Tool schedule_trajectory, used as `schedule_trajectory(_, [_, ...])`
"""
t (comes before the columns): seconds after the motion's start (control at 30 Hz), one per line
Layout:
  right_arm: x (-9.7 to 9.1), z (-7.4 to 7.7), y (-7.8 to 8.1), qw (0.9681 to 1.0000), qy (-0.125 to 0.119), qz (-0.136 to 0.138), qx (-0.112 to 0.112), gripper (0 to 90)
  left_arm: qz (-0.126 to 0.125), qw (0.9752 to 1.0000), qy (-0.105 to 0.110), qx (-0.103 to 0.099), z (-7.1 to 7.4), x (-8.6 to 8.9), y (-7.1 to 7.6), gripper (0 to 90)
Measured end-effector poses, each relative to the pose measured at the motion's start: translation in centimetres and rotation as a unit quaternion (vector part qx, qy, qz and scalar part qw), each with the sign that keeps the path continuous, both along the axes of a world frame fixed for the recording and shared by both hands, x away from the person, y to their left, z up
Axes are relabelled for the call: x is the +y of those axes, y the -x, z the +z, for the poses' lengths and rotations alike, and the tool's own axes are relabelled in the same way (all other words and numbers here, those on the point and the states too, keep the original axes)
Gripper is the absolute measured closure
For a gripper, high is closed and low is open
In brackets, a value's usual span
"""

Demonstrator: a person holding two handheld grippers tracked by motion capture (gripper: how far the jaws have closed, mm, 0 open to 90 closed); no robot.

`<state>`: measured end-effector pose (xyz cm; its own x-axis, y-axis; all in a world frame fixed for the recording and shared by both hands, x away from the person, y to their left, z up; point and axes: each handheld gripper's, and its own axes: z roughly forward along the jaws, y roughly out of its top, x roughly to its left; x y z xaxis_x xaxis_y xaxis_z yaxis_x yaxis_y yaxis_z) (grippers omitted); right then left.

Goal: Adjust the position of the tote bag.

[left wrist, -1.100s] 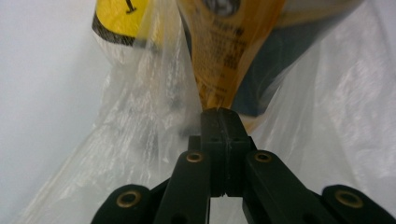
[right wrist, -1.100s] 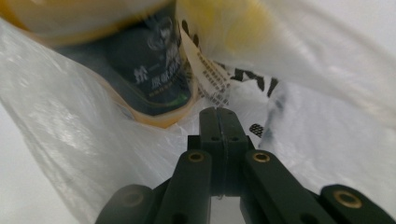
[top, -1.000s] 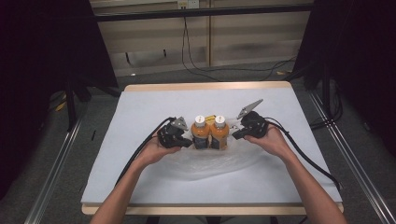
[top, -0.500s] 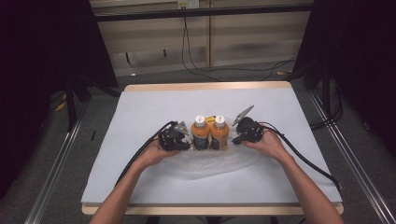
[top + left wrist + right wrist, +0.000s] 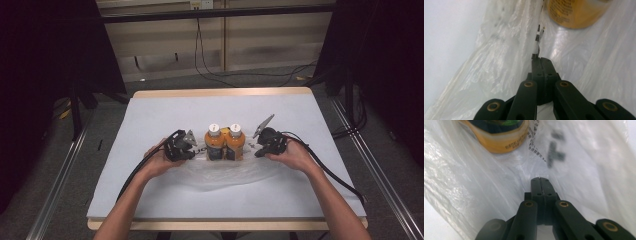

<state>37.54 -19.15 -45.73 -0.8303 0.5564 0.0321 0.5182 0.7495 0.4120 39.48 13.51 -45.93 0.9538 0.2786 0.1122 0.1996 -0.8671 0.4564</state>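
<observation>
Left hand-held gripper (image 5: 192, 150), right hand-held gripper (image 5: 256, 148) flank bottles (image 5: 225, 143), pinching bag (image 5: 220, 172).

table: wood-edged top (image 5: 220, 93) under a white sheet (image 5: 165, 112)
plastic bag: clear, crumpled (image 5: 225, 172), flat on the sheet between the left claw (image 5: 192, 150) and right claw (image 5: 256, 147)
bottles: two orange ones (image 5: 225, 144), upright, touching, between both claws' tips

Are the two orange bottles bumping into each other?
Touching. In the high view the left bottle and the right bottle stand side by side with their bodies pressed together, no gap between them.
</observation>
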Motion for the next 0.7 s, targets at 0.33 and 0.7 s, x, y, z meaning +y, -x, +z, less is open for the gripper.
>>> schedule_trajectory(0.33, [-0.2,0.2,0.4,0.9998,0.021,-0.002,0.002,90.0,-0.010,0.9992,-0.029,0.025,0.5,1.0,0.7,90.0])
schedule_trajectory(0.7, [-2.1,0.3,0.5,0.9993,0.035,-0.011,0.011,90.0,-0.029,0.9964,-0.079,-0.004,0.7,0.9,1.5,90.0])
